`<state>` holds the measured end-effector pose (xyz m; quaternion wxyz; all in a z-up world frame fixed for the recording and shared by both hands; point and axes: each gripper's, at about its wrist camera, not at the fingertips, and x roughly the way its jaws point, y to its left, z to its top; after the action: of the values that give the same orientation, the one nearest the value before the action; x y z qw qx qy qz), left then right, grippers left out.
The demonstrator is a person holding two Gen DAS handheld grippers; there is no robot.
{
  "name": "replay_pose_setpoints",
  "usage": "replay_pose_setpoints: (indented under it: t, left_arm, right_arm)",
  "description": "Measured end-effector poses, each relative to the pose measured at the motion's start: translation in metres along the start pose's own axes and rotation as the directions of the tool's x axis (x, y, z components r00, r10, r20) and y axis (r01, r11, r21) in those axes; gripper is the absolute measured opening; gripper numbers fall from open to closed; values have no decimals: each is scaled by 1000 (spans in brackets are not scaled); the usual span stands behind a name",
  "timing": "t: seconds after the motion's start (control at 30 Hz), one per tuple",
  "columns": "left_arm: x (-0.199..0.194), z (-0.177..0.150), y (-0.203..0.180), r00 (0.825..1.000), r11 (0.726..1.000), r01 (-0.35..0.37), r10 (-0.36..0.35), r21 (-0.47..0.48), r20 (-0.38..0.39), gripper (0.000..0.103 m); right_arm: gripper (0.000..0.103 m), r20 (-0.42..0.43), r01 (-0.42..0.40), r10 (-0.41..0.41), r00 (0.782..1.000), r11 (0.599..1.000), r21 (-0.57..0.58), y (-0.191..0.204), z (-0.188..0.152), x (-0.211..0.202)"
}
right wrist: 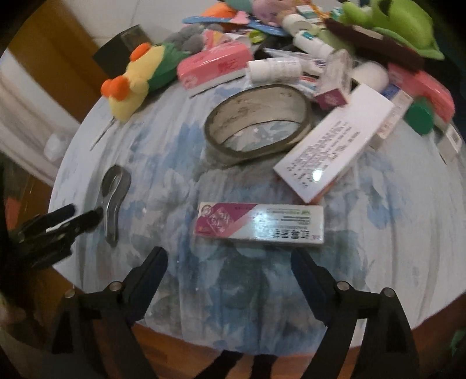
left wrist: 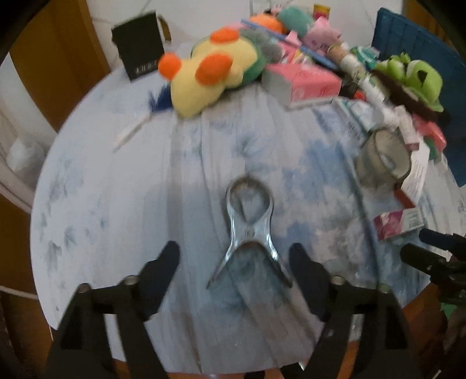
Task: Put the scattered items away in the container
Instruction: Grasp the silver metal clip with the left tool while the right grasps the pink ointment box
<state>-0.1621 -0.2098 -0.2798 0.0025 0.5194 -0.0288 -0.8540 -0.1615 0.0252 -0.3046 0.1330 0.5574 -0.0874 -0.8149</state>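
Note:
A metal clamp tool (left wrist: 249, 230) lies flat on the blue-patterned tablecloth, its two handles reaching back between the fingers of my open left gripper (left wrist: 234, 259). The same metal clamp tool (right wrist: 113, 201) shows in the right wrist view, with the left gripper's fingers (right wrist: 72, 223) beside it. My right gripper (right wrist: 230, 262) is open and holds nothing; a magenta and white medicine box (right wrist: 259, 223) lies just beyond its fingertips. In the left wrist view the right gripper's fingers (left wrist: 431, 250) enter at the right edge, near that magenta medicine box (left wrist: 397, 223).
A roll of tape (right wrist: 257, 122) and a long white box (right wrist: 335, 142) lie beyond the medicine box. Across the far side are a yellow plush (left wrist: 204, 78), pink boxes (left wrist: 303, 84), bottles, a green frog plush (right wrist: 390, 23), a blue crate (left wrist: 419, 58) and a black box (left wrist: 138, 46).

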Motion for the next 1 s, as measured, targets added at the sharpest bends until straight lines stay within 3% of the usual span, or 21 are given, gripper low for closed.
replay_pose_setpoints:
  t: [0.1, 0.23, 0.27, 0.3, 0.37, 0.43, 0.47, 0.5, 0.53, 0.57, 0.63, 0.83, 1.0]
  left_arm:
    - [13, 7, 0, 999, 1000, -14, 14, -5, -29, 80]
    - [37, 5, -2, 996, 1000, -2, 1, -13, -90, 80]
    - [41, 3, -4, 995, 1000, -6, 6, -6, -97, 77]
    - [43, 1, -4, 995, 1000, 0, -1, -4, -97, 63]
    - [43, -2, -5, 996, 1000, 25, -25, -9, -91, 51]
    - [42, -4, -7, 996, 1000, 16, -15, 4, -83, 51]
    - [42, -4, -7, 997, 1000, 10, -9, 11, -81, 51]
    - [41, -5, -6, 997, 1000, 5, -4, 13, -79, 51]
    - [39, -6, -5, 997, 1000, 2, -1, 14, -76, 51]
    - [37, -7, -4, 997, 1000, -1, 2, 14, -73, 51]
    - [35, -9, -2, 998, 1000, -4, 5, 14, -67, 50]
    - [30, -10, 3, 998, 1000, -4, 4, 0, -57, 50]
    - [29, -10, 0, 999, 1000, 13, -14, -14, -53, 50]
  right_arm:
    - [87, 18, 18, -19, 1000, 998, 52, -4, 6, -1]
    - [87, 32, 78, -79, 996, 996, 41, -7, 4, -6]
    - [87, 36, 86, -87, 996, 995, 43, -10, 2, -8]
    - [87, 38, 87, -89, 995, 995, 47, -14, 0, -9]
    - [87, 36, 80, -82, 996, 995, 61, -25, -4, -10]
    - [87, 21, 81, -83, 996, 995, 66, -31, -5, -7]
    - [78, 11, 74, -75, 997, 996, 52, -27, -5, -3]
    - [52, 4, 62, -63, 998, 998, 32, -20, -5, 1]
    - [41, -4, 50, -50, 999, 999, 12, -13, -4, 6]
    - [37, -12, 38, -38, 999, 999, -8, -6, -3, 10]
    - [33, -29, 13, -14, 999, 999, -47, 8, -2, 19]
    - [32, 27, -60, 65, 998, 986, -154, 50, 28, 20]
    - [32, 13, 36, -33, 999, 972, -230, 34, 31, 9]
